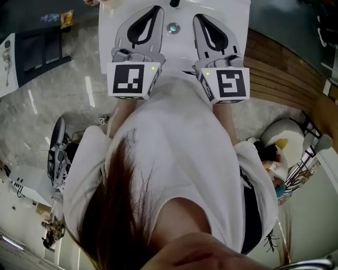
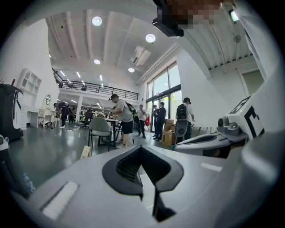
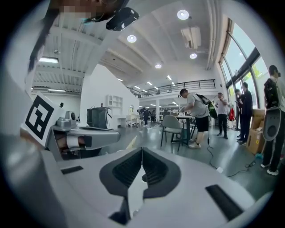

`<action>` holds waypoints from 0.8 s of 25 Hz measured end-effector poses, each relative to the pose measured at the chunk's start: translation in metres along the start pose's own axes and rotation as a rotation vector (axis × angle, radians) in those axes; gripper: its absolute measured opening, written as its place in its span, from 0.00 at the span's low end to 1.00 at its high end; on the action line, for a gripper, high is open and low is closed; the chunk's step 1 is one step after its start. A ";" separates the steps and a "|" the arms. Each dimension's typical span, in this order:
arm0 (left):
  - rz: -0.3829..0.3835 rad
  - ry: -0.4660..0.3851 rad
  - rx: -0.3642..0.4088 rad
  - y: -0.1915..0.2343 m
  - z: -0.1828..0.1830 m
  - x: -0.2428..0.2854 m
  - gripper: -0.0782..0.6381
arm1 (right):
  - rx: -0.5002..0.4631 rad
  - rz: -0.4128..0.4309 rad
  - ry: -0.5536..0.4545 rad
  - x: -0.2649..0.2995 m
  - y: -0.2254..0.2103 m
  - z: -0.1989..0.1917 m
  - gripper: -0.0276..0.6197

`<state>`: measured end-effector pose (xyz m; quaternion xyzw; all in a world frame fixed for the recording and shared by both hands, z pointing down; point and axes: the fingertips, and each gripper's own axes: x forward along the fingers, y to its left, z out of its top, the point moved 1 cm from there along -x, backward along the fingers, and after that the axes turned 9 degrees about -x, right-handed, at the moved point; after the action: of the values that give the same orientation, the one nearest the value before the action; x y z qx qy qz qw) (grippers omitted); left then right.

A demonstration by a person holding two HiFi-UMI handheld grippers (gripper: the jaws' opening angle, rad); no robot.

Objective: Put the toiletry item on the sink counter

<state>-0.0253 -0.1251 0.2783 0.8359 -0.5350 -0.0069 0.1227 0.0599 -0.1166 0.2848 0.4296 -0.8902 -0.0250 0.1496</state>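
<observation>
I see no toiletry item in any view. In the head view both grippers are held out side by side over a white sink (image 1: 232, 16) with a round drain (image 1: 172, 28). My left gripper (image 1: 157, 9) is shut with nothing between its jaws; the left gripper view shows the same left gripper (image 2: 141, 148), tips together and empty. My right gripper (image 1: 197, 19) is also shut and empty, and the right gripper view confirms the right gripper (image 3: 142, 149) has its tips touching. Each gripper view catches the other gripper at its side.
Grey marble floor (image 1: 63, 95) lies left of the sink and wooden decking (image 1: 285, 74) to its right. A white seat with small items (image 1: 280, 153) stands at the right, a wire stand (image 1: 58, 153) at the left. Both gripper views look out over a large hall with people (image 2: 121, 116) and a chair (image 3: 171, 127).
</observation>
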 end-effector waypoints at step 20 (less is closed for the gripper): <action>0.020 -0.002 0.002 0.012 0.005 -0.006 0.12 | 0.006 -0.010 -0.001 0.001 0.001 0.002 0.06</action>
<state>-0.0389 -0.1255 0.2751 0.8306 -0.5435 -0.0059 0.1211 0.0585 -0.1168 0.2835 0.4346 -0.8881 -0.0235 0.1478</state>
